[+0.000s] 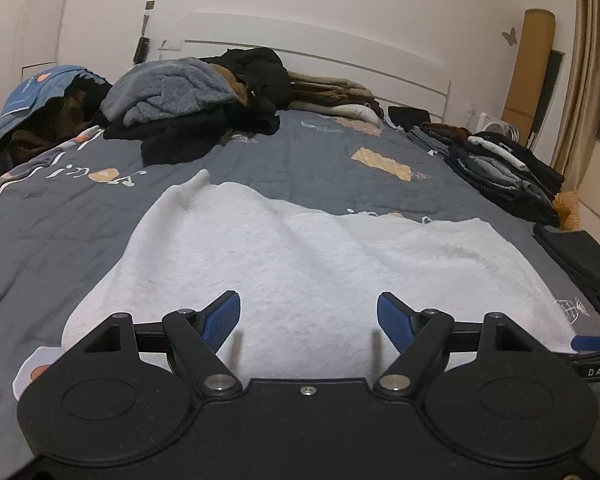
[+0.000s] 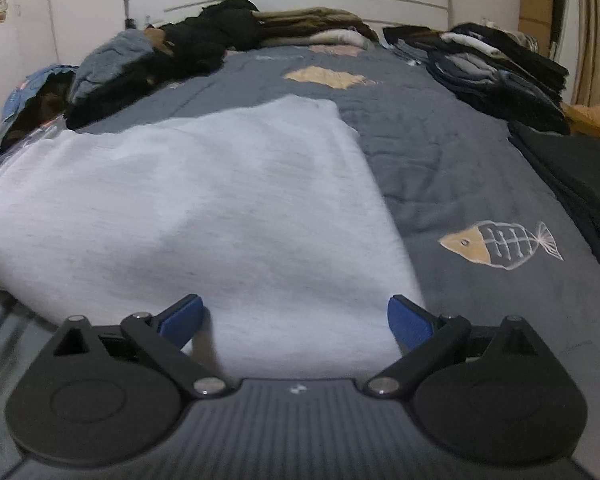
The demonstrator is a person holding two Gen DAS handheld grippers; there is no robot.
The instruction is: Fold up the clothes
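Spread across the bed (image 1: 52,240) is a grey quilt printed with fish and lettering, and on it lies the white garment (image 1: 300,272) you are working on, laid fairly flat with soft wrinkles. In your left wrist view it fills the middle of the quilt, a ribbed cuff or collar piece (image 1: 196,186) sticking up at its far left corner. Your left gripper (image 1: 308,320) hovers low over the near edge of the white garment with its fingers (image 1: 222,320) spread wide, gripping nothing; whether the tips touch the cloth you cannot tell. In the right wrist view the same white garment (image 2: 204,216) runs from the left edge to just past the centre, its right border slanting down toward the right blue pad. Your right gripper (image 2: 296,324) is also low over the near hem, fingers (image 2: 410,326) wide apart and empty, the right one at the garment's right edge.

Near the headboard (image 1: 340,60) sits a loose heap of unfolded clothes (image 1: 188,108), grey fleece on top of black pieces. Along the bed's right side a stack of folded dark clothes (image 1: 504,172) lies well apart from the white garment, with a flat black folded item (image 2: 580,176) nearer to you. A fish print (image 2: 500,244) shows on the bare quilt between the garment and that black item.
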